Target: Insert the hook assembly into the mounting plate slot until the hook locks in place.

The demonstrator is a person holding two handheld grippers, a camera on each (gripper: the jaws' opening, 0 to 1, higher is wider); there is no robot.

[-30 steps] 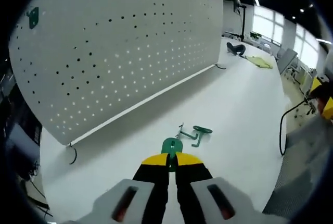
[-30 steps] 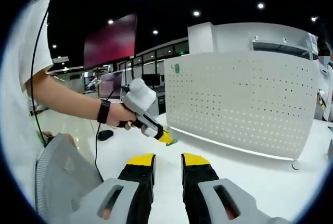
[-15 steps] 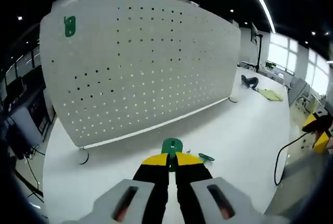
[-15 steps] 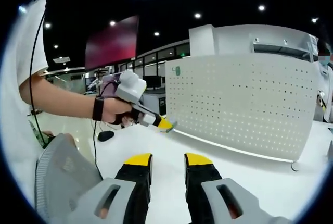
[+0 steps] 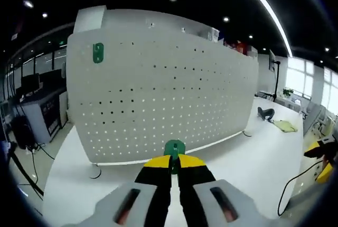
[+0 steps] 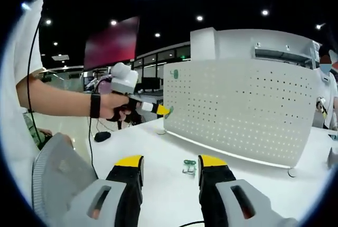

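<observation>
A person's hand raises the left gripper toward the upper left corner of the white pegboard, its yellow-tipped jaws pinching a green hook piece. A green mounting plate sits fixed near that same corner of the board. On the white table, a second green hook lies near the board's foot, seen between the spread jaws of the right gripper, which holds nothing.

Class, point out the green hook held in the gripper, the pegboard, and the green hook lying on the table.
held green hook [image 5: 175, 149], left gripper view, its rounded top
pegboard [image 5: 174, 90], left gripper view, panel face
loose green hook [image 6: 189, 167], right gripper view, its middle
</observation>
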